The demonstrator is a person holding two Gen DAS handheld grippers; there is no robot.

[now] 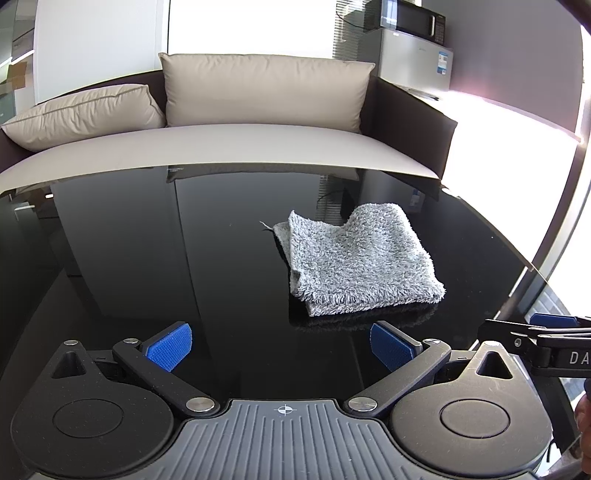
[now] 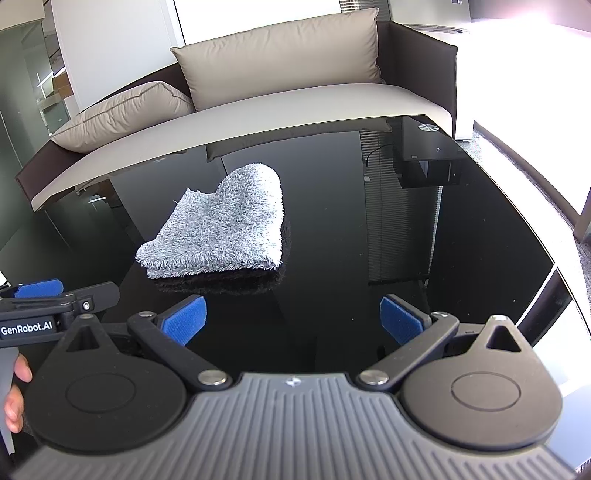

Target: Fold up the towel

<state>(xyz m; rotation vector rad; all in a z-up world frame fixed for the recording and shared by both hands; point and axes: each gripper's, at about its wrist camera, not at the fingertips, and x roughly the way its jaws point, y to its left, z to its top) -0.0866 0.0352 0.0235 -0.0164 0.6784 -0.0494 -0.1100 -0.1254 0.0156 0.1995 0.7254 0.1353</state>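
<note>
A fluffy grey towel (image 1: 354, 258) lies folded into a small thick square on the glossy black table (image 1: 184, 258), with one far corner bulging up. In the right wrist view the towel (image 2: 221, 229) sits ahead and to the left. My left gripper (image 1: 280, 347) hovers open near the table's front, the towel ahead and a little right of it, with nothing between its blue pads. My right gripper (image 2: 291, 321) is open too, empty, with the towel ahead to its left. Each gripper shows at the edge of the other's view, the right gripper (image 1: 546, 332) and the left gripper (image 2: 40, 299).
A beige sofa (image 1: 229, 144) with two cushions runs along the table's far edge. A small fridge with a microwave (image 1: 413, 22) on top stands at the back right. The table edge (image 2: 554, 266) falls off close to the right. A hand (image 2: 16, 391) holds the left gripper.
</note>
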